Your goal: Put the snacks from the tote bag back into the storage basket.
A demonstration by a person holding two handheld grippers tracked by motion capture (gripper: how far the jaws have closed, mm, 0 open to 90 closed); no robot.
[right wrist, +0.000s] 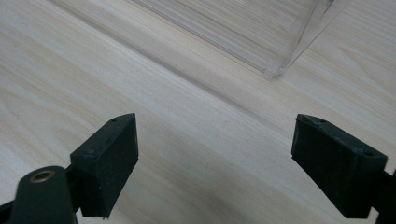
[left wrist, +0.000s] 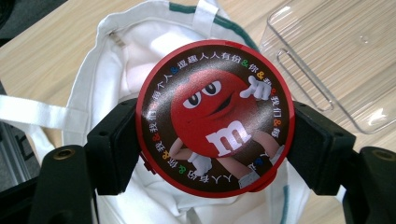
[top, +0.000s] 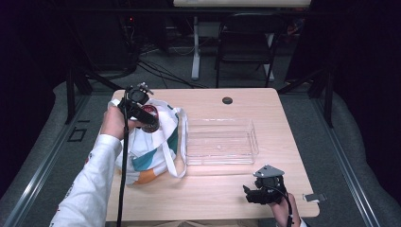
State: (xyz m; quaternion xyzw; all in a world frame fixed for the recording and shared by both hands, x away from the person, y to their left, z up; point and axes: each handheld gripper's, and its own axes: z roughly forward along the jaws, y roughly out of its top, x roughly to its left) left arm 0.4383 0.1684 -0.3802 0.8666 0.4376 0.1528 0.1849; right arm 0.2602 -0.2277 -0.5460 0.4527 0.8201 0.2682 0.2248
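The round red M&M's tin (left wrist: 215,119), its lid printed with the red candy character and a ring of Chinese characters, sits clamped by its rim between the two black jaws of the left gripper (left wrist: 212,144), one pad pressing on each side. In the high view the tin (top: 150,113) is held over the open mouth of a white tote bag (top: 151,146) with teal and orange patches, which lies slumped on the left part of the light wooden table (top: 213,194); the bag's white handles spill out around it. Just beside the bag, toward the table's middle, lies a clear plastic tray (top: 220,142), nothing showing between it and the tin. A small dark round cap (top: 227,100) sits in the tabletop near the far edge. The right gripper (top: 257,195) rests low at the near right of the table, well apart from the tin, its jaws spread wide over bare wood and holding nothing, a corner of the clear tray just ahead of them.
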